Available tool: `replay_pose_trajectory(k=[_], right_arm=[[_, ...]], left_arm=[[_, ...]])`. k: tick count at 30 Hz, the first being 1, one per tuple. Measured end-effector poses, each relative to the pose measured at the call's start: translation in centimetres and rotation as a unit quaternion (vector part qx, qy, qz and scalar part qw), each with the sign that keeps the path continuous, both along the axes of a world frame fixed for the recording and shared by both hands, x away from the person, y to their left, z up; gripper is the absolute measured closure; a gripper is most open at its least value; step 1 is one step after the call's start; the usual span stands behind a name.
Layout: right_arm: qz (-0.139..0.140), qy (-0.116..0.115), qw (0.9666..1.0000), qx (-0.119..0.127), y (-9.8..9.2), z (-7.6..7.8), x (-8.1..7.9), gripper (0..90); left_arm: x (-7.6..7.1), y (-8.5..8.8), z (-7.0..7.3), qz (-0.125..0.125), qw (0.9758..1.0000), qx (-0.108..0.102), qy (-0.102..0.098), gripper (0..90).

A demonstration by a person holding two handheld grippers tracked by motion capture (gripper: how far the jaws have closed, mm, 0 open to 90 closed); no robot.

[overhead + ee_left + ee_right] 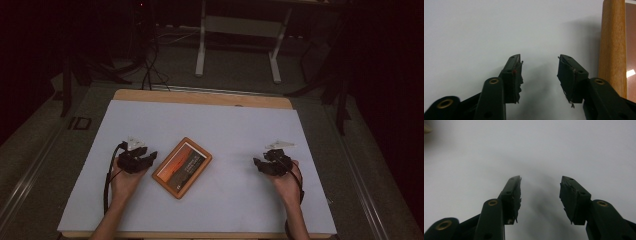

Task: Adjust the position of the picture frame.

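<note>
Resting apart on the white bench [225, 125], both claws gaped empty; next, the left claw [150, 158] likely needed the wooden-framed sunset picture [181, 167] beside it, the right claw [261, 164] well off.

The surface [235, 125] is being covered by a white sheet, with a wooden edge [200, 96] being left bare along its far side. Grey carpeted floor [235, 70] is being seen around and beyond it. A white-legged table frame [240, 30] is being stood on that floor at the back. Black cables [149, 60] are being trailed across the floor to the far left. The room's edges are being left in deep shadow, while the surface is being lit evenly from above.
</note>
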State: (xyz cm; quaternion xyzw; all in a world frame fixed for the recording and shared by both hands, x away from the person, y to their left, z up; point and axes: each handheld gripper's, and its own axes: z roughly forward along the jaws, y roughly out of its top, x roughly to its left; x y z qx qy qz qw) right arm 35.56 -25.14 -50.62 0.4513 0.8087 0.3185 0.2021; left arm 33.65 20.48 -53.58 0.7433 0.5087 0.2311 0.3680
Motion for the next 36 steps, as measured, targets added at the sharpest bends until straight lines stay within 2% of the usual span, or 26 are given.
replay_pose_trajectory(k=[2,3,5,8,9,11,12,13,14,15,18,19,22,24,25,26,31,36], right_arm=[[0.022,0.003,0.9997,-0.01,0.9,0.2,-0.2,53.0],[0.022,0.003,0.9997,-0.01,0.9,0.2,-0.2,53.0],[0.047,-0.005,0.9986,-0.025,1.9,0.4,-0.5,54.2],[0.059,-0.013,0.9976,-0.034,2.6,0.8,-0.8,58.9],[0.063,-0.022,0.9971,-0.034,2.7,1.2,-0.9,62.9],[0.063,-0.022,0.9971,-0.034,2.7,1.2,-0.9,62.9],[0.064,-0.024,0.9973,-0.029,2.7,1.4,-1.0,64.9],[0.069,-0.033,0.997,-0.009,2.8,2.1,-1.3,74.0],[0.069,-0.033,0.997,-0.009,2.8,2.1,-1.3,74.0],[0.076,-0.04,0.9963,0.002,3.1,2.5,-1.4,78.3],[0.089,-0.043,0.9951,0.005,3.8,2.9,-1.4,83.2],[0.098,-0.047,0.9941,0.005,4.2,3.1,-1.5,86.1],[0.121,-0.058,0.9909,0.014,5.7,3.7,-1.6,89.9],[0.137,-0.055,0.9888,0.019,6.8,3.8,-1.4,89.9],[0.137,-0.055,0.9888,0.019,6.8,3.8,-1.4,89.9],[0.153,-0.052,0.9866,0.021,8.4,3.9,-1.1,90.0],[0.177,-0.054,0.9825,0.021,11.0,3.7,-0.6,89.9],[0.198,-0.05,0.9788,0.017,13.0,3.3,-0.8,89.9]], left_arm=[[0.1,-0.1,-0.1,0.003,1.0,0.007,0.006,52.1],[0.1,-0.1,-0.1,0.003,1.0,0.007,0.006,52.2],[0.1,0.0,-0.1,-0.001,0.9999,-0.004,0.011,52.2],[0.0,0.2,0.0,-0.01,0.9998,-0.014,0.011,52.7],[0.0,0.2,0.0,-0.008,0.9998,-0.015,0.011,53.3],[0.0,0.3,0.0,-0.009,0.9998,-0.015,0.011,53.8],[0.0,0.4,0.0,-0.013,0.9996,-0.022,0.012,53.8],[0.0,0.5,0.0,-0.016,0.9994,-0.028,0.012,55.2],[0.0,0.5,0.1,-0.019,0.9992,-0.034,0.011,55.2],[-0.1,0.5,0.1,-0.024,0.9988,-0.042,0.01,55.3],[-0.2,0.6,0.4,-0.047,0.9955,-0.081,0.012,56.6],[-0.3,0.5,0.5,-0.052,0.9951,-0.084,0.01,57.3],[-0.5,0.0,0.7,-0.069,0.9946,-0.076,0.01,57.7],[-0.6,-0.3,0.7,-0.077,0.9948,-0.066,0.01,57.6],[-0.6,-0.3,0.7,-0.077,0.9948,-0.066,0.01,57.6],[-0.6,-0.4,0.8,-0.082,0.9943,-0.068,0.009,57.6],[-0.7,-0.3,1.0,-0.092,0.9932,-0.071,0.007,57.6],[-0.8,-0.2,1.2,-0.101,0.9923,-0.071,0.004,58.9]])
